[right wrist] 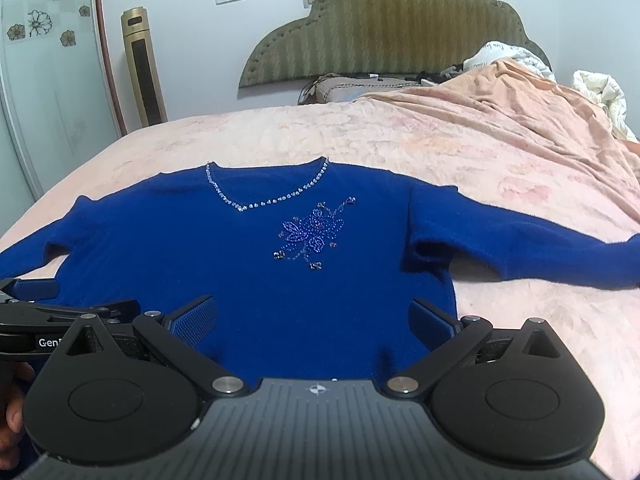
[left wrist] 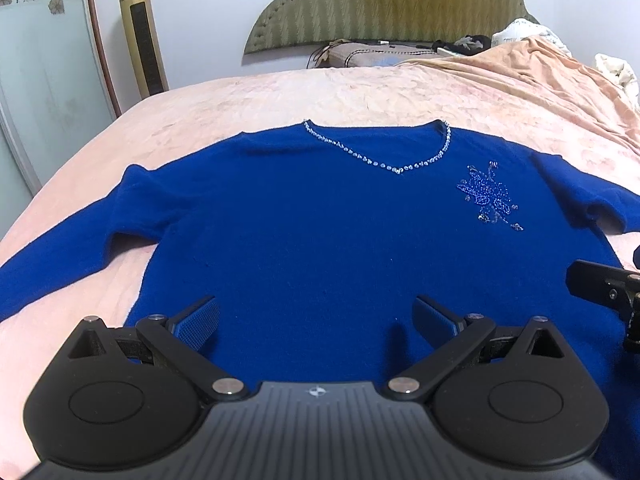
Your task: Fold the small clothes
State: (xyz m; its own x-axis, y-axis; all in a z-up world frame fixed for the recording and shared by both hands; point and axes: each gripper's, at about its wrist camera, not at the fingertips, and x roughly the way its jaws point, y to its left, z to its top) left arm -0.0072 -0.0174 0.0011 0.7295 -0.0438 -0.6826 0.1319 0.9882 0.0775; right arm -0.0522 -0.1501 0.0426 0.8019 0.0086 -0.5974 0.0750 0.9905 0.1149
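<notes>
Blue sweater (left wrist: 320,232) is laid flat, face up, sleeves spread, on the pink bed (left wrist: 248,96), w/ left gripper (left wrist: 316,320) & right gripper (right wrist: 314,320) held spread wide, empty, over the hem, prob. for a first fold.

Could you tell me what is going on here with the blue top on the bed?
A person holds two grippers over the near hem of a blue sweater spread flat, front up, sleeves out, on a pink bedspread. The left gripper and right gripper are both open and grip nothing. No fold has been made yet, so the folding looks about to start.
</notes>
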